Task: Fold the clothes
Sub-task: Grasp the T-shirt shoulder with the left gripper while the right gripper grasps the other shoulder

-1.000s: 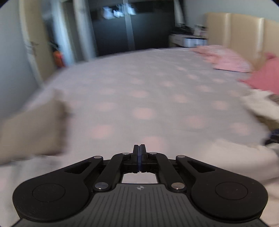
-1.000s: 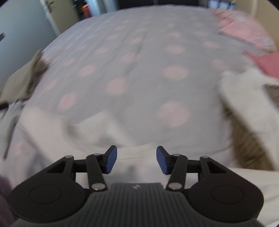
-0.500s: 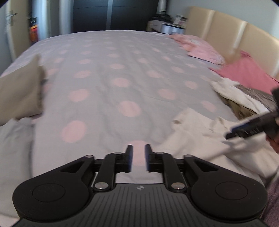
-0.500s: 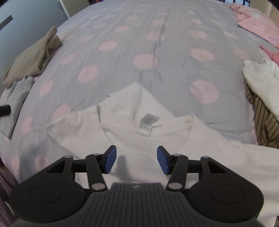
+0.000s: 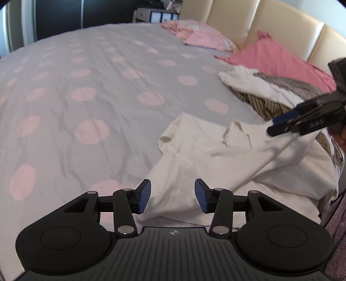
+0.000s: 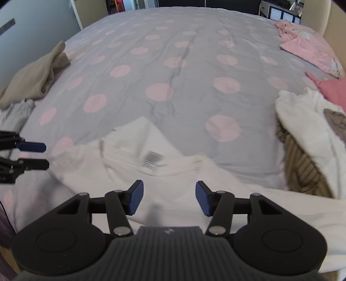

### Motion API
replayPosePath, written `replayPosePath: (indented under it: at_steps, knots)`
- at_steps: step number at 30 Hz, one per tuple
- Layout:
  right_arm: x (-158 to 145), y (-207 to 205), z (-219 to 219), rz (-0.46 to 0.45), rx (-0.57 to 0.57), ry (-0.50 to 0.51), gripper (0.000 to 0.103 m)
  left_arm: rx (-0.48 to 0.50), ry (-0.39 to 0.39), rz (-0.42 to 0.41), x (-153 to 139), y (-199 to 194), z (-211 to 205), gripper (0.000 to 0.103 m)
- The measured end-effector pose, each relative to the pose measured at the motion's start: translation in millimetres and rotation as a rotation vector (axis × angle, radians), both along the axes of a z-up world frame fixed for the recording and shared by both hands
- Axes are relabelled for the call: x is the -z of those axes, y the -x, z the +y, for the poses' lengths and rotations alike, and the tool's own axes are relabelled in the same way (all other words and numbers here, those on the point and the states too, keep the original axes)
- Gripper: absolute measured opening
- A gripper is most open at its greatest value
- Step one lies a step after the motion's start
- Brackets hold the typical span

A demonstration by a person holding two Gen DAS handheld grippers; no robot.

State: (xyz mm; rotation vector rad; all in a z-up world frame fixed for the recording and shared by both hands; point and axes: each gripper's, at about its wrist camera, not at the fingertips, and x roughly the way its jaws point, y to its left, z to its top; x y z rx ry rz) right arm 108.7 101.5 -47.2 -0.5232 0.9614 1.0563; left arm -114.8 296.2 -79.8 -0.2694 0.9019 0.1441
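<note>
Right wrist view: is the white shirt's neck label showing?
Yes, a striped label shows inside the collar of the white shirt lying on the bed.

A big bed is covered by a grey bedspread (image 5: 112, 71) with pink dots. At its head stands a cream padded headboard (image 5: 279, 26). A dark pink pillow (image 5: 274, 56) leans by the headboard, and a light pink pillow (image 5: 207, 39) lies farther along. Past the bed, in the far corner, there is a small white cabinet (image 5: 157, 15). Behind it the wall looks dark. On the other side of the room a pale door (image 6: 90, 10) shows.
</note>
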Motion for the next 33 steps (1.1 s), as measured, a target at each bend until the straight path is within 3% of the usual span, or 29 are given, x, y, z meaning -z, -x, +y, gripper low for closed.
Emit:
replayPosePath:
  at_steps: [3, 7, 11, 15, 19, 25, 33]
  knots:
    - [-1.3, -18.6, -9.7, -0.049, -0.025, 0.049, 0.056, 0.023, 0.028, 0.025, 9.6, -9.1, 2.8, 0.042]
    - [3.1, -49.1, -13.5, -0.081, -0.067, 0.105, 0.043, 0.050, 0.047, 0.068, 20.4, -18.4, 4.2, 0.033]
    - [15.4, -75.8, -5.5, -0.110, -0.138, 0.158, 0.041, 0.087, 0.040, 0.099, 27.4, -22.0, 1.0, 0.030]
    - [40.4, -97.4, 10.0, -0.114, -0.240, 0.233, 0.039, 0.100, 0.058, 0.117, 33.7, -20.5, 2.3, 0.028]
    - [64.9, -114.0, 22.1, -0.044, -0.358, 0.288, 0.040, 0.103, 0.078, 0.120, 37.9, -20.2, 6.1, 0.028]
    - [93.0, -116.1, 31.0, 0.015, -0.431, 0.336, 0.046, 0.125, 0.100, 0.152, 48.6, -26.2, 6.4, 0.028]
    - [88.6, -103.0, 13.1, -0.010, -0.469, 0.365, 0.042, 0.126, 0.107, 0.162, 54.3, -27.9, 5.7, 0.028]
